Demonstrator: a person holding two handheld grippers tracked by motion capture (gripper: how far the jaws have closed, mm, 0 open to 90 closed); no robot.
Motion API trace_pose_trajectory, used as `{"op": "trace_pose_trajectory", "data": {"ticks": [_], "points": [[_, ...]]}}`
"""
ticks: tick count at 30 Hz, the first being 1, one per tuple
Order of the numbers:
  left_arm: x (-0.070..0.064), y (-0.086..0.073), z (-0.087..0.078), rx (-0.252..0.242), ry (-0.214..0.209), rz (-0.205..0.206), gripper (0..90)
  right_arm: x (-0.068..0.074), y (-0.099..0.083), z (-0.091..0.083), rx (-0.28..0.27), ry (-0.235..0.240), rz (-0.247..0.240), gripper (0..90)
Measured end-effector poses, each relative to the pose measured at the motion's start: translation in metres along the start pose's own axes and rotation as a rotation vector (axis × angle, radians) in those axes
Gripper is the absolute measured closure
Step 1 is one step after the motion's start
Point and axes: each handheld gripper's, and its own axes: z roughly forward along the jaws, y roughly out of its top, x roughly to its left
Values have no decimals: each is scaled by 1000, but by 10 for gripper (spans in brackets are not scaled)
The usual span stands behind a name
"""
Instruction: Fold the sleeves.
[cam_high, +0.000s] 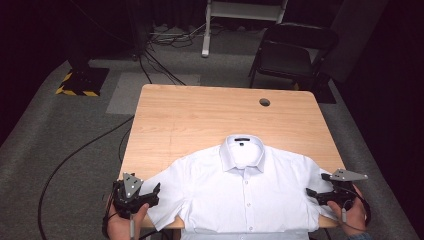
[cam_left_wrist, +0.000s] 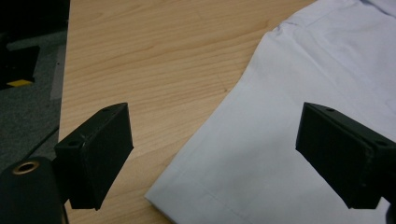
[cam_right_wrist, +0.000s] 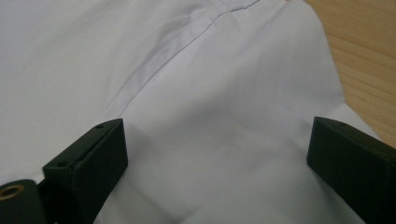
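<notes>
Counter: rectangular top of pale wood with fine straight grain and rounded corners; a round cable hole near the far right edge.
Room: grey carpet; dark curtained surround; black folding chair beyond the far right corner; white frame leg at the back; yellow-and-black striped base far left; black cables trailing over the floor.
Shirt: white short-sleeved, buttoned, smooth woven cloth; lies flat, front up, on the near half of the counter, collar toward the far side, hem over the near edge.
Left sleeve: hemmed edge angled across the wood; stitch line visible in the left gripper view.
Left hand-held gripper: black, grey three-cornered plate on top; jaws wide apart, holding nothing, poised at the left sleeve's edge.
Right hand-held gripper: black, same plate; jaws wide apart, holding nothing, poised over the right sleeve near its shoulder seam.
</notes>
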Motion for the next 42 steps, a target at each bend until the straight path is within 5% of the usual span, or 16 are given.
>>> {"op": "trace_pose_trajectory", "data": {"ticks": [10, 15, 21, 26, 32, 42], "points": [[7, -14, 7, 61, -1, 6, 185, 0, 0, 0, 0, 0, 0, 48], [10, -17, 11, 124, -40, -38, 219, 0, 0, 0, 0, 0, 0, 48], [10, -19, 10, 104, -40, -42, 268, 0, 0, 0, 0, 0, 0, 48], [5, -19, 8, 90, -55, -25, 517, 0, 0, 0, 0, 0, 0, 48], [1, -14, 2, 140, -65, -32, 826, 0, 0, 0, 0, 0, 0, 48], [-1, -4, -13, 73, -62, -41, 863, 0, 0, 0, 0, 0, 0, 48]]}}
